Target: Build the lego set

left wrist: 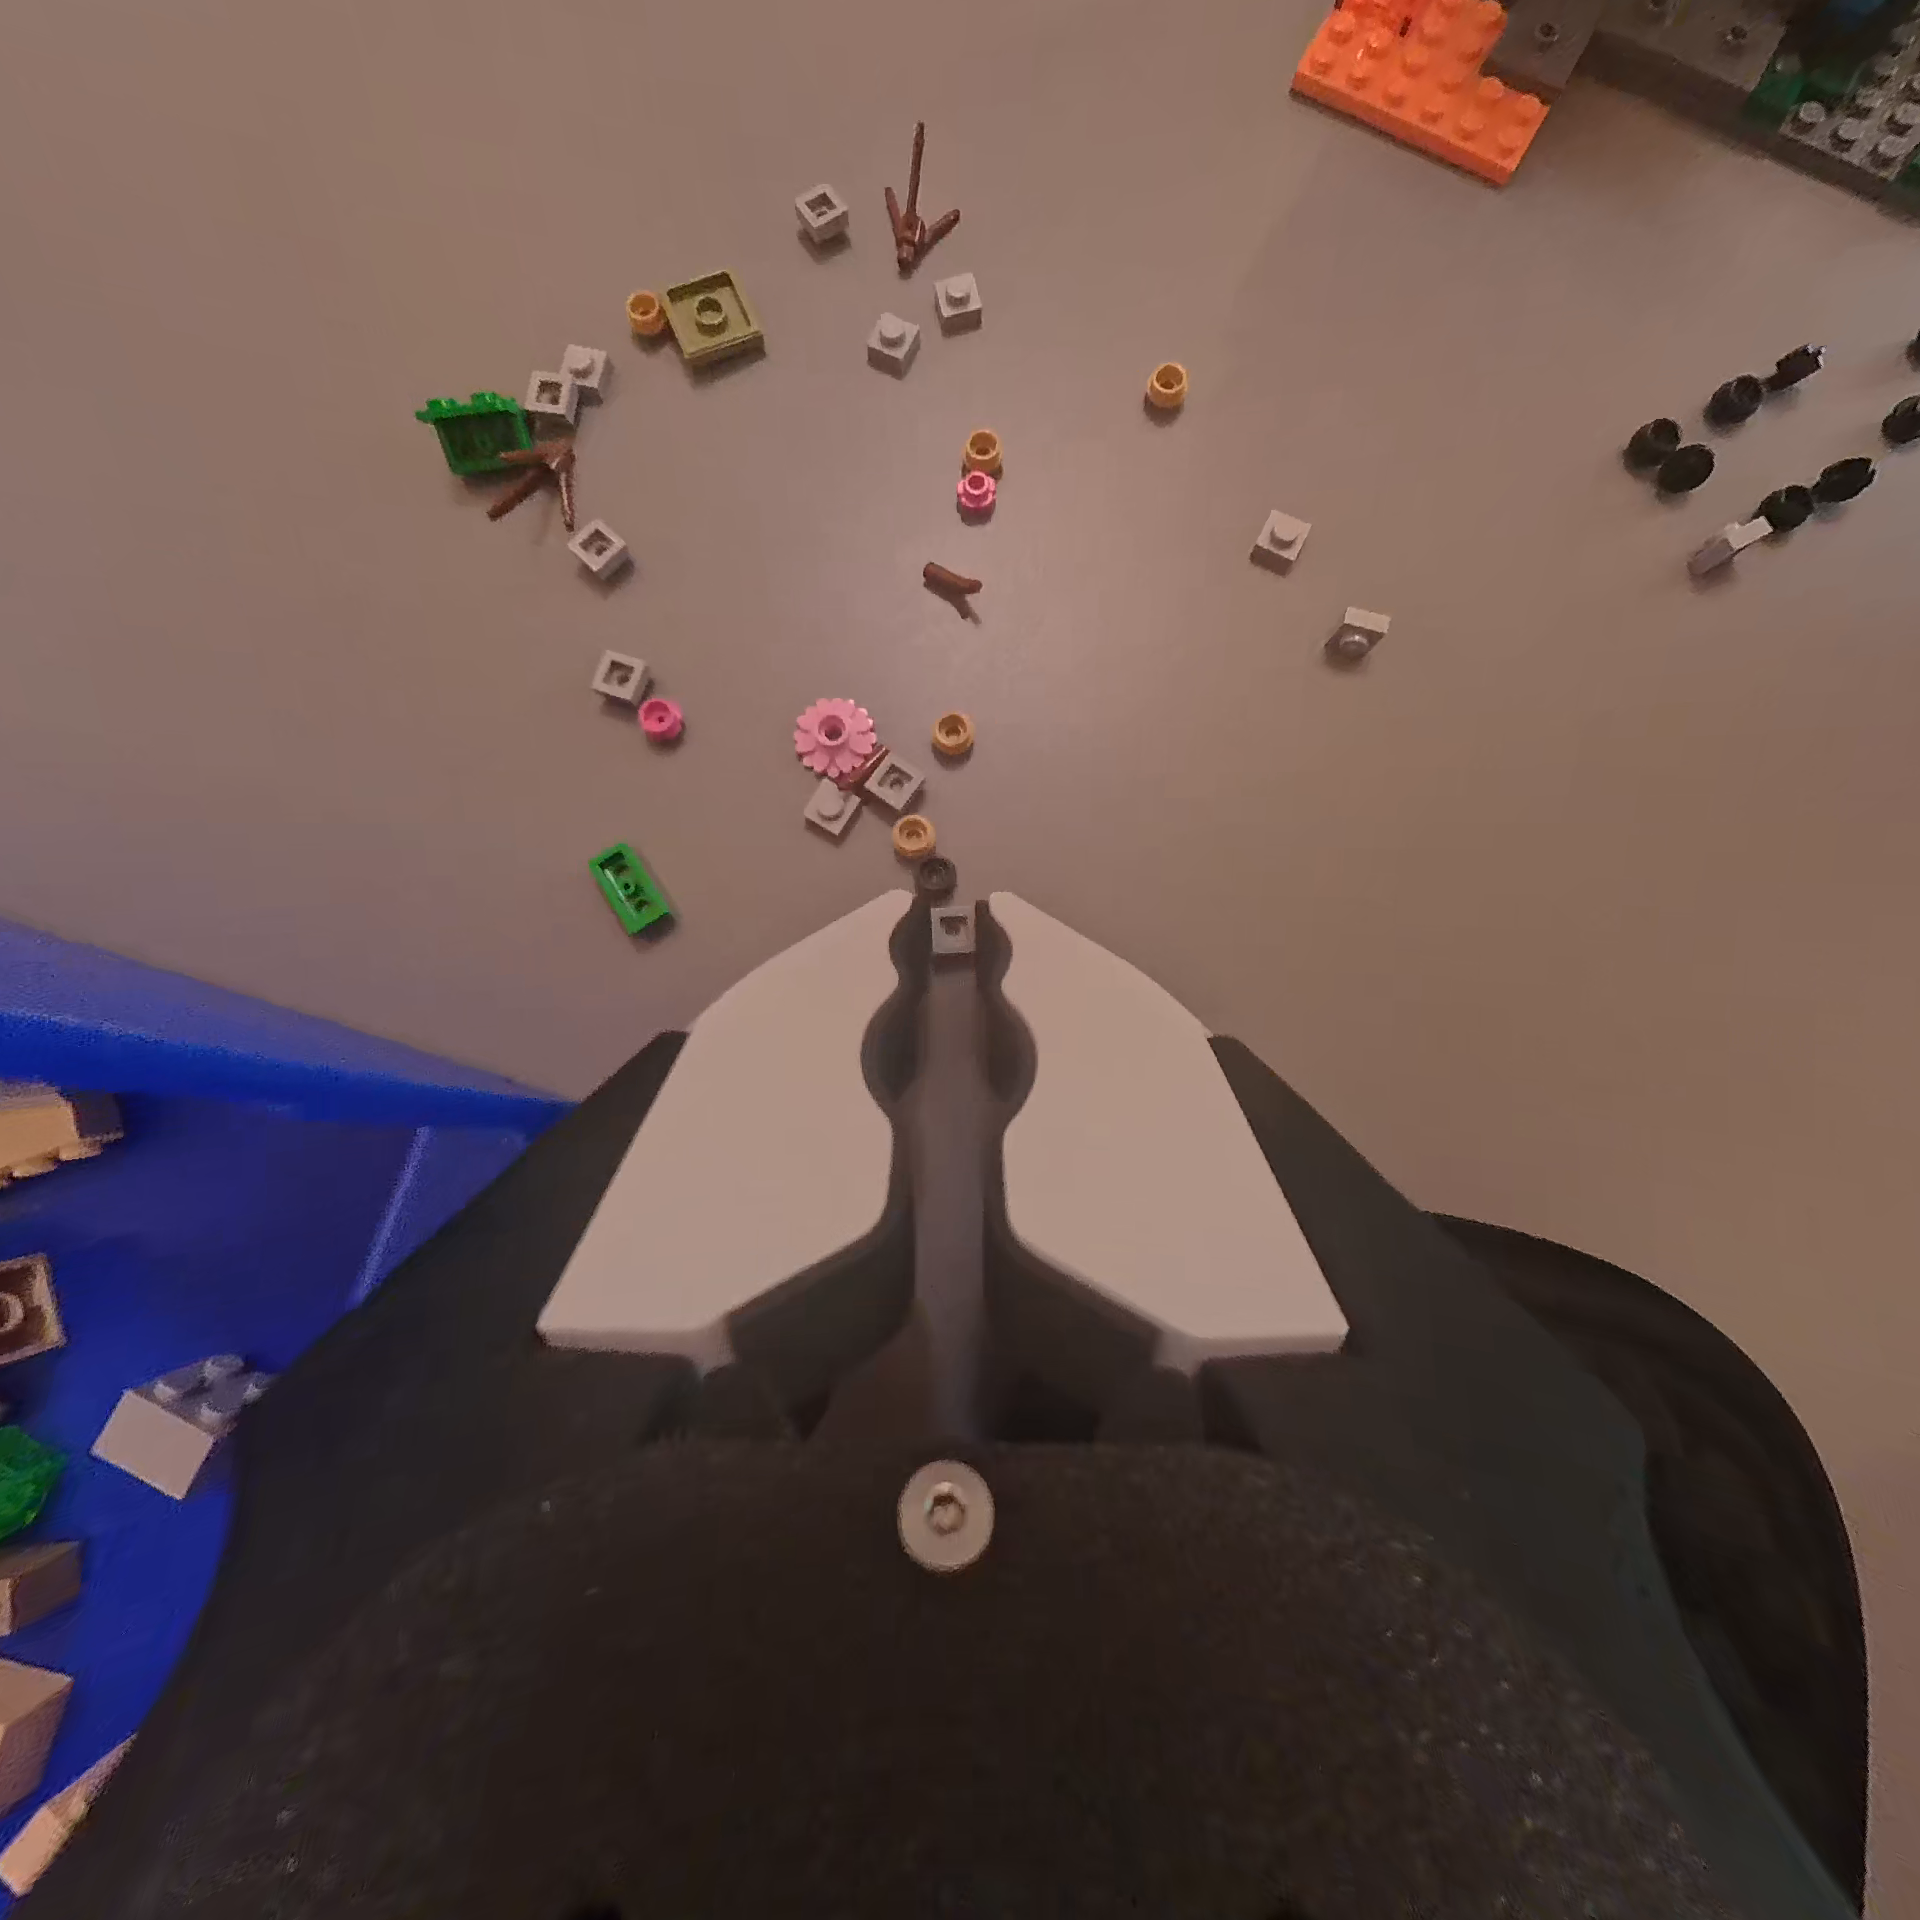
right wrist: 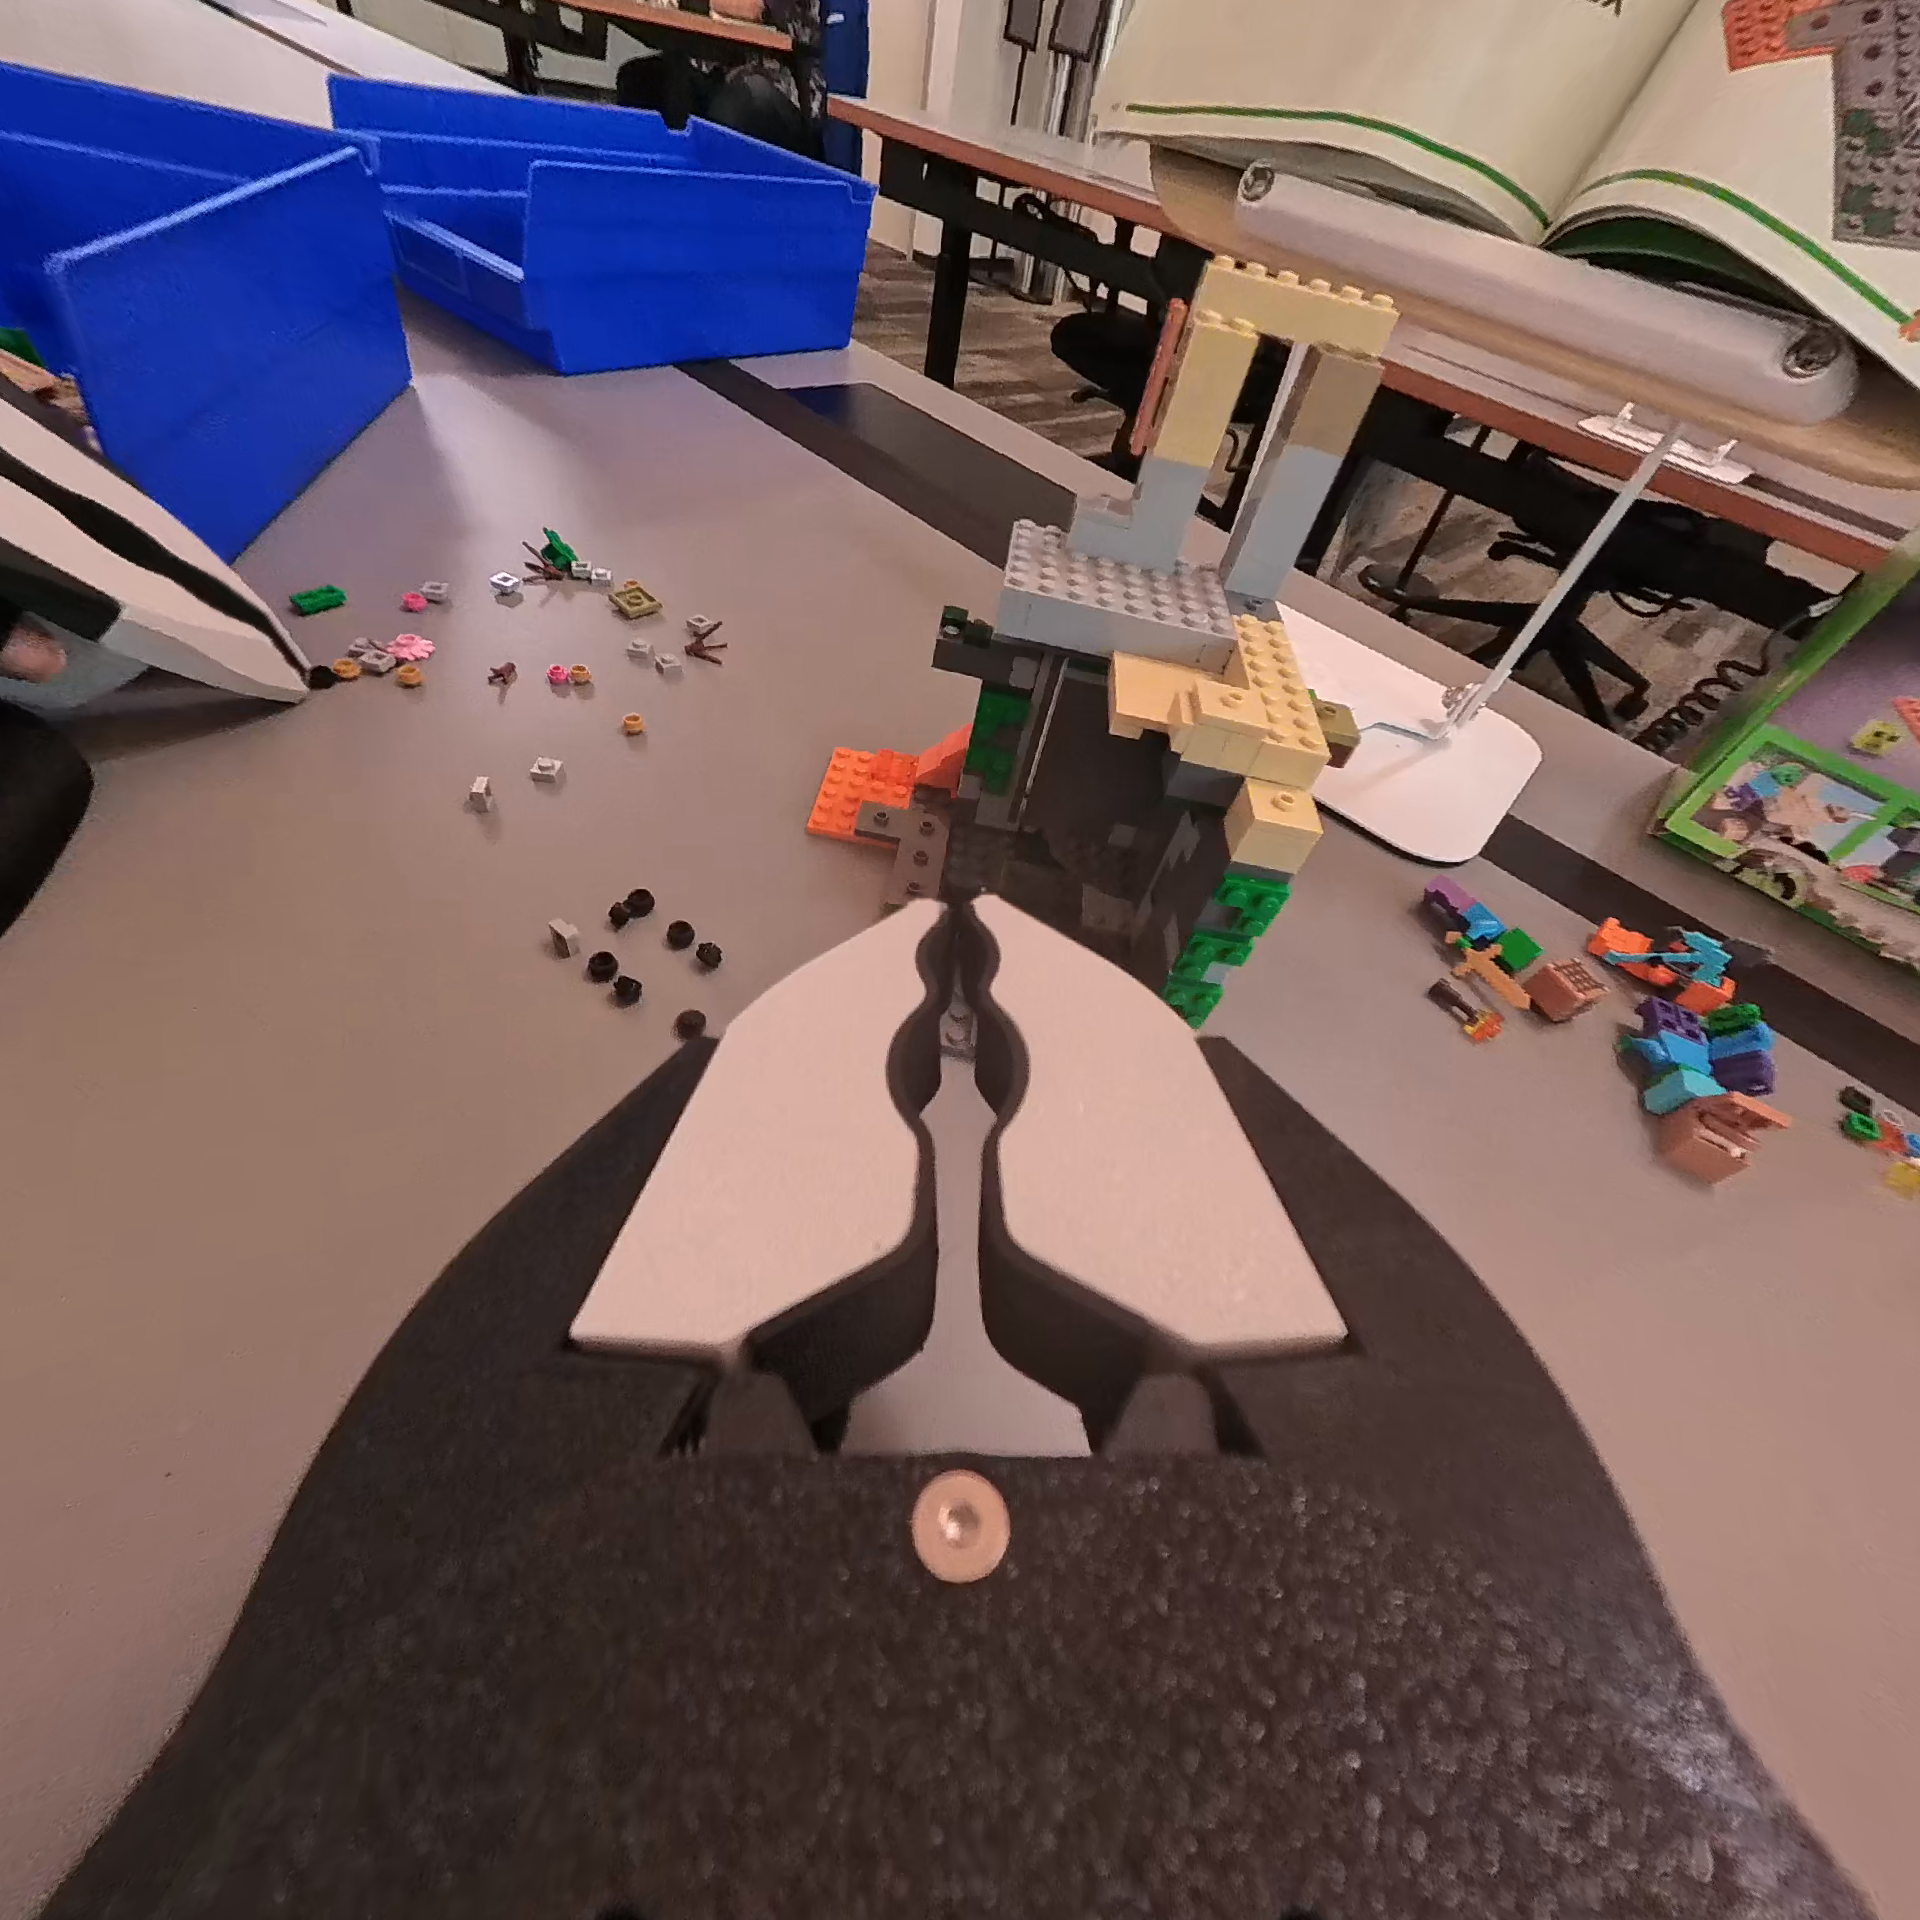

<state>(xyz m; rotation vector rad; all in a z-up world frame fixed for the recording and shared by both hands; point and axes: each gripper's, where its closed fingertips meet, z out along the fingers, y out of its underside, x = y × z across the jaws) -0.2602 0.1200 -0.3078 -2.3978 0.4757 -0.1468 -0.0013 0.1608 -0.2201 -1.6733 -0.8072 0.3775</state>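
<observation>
**Now: one grey plate pinched, plenty loose**

My left gripper (left wrist: 951, 914) is nearly closed, its fingertips pressed on either side of a small grey 1x1 plate (left wrist: 954, 928) down on the table (left wrist: 1455, 935), well away from the brick build (right wrist: 1132, 748). A black round stud (left wrist: 938, 875) lies just beyond the plate. My right gripper (right wrist: 961, 914) has its tips together, right in front of the build's base.

The build stands several layers tall, tan and grey on top, with an orange plate (right wrist: 868, 790) at its foot. Many small pieces lie scattered left of it.

The blue bin (left wrist: 208, 1039) beside my left gripper holds tan, grey and green bricks. I cannot see into the farther blue bins (right wrist: 623, 260), left of the build.
</observation>
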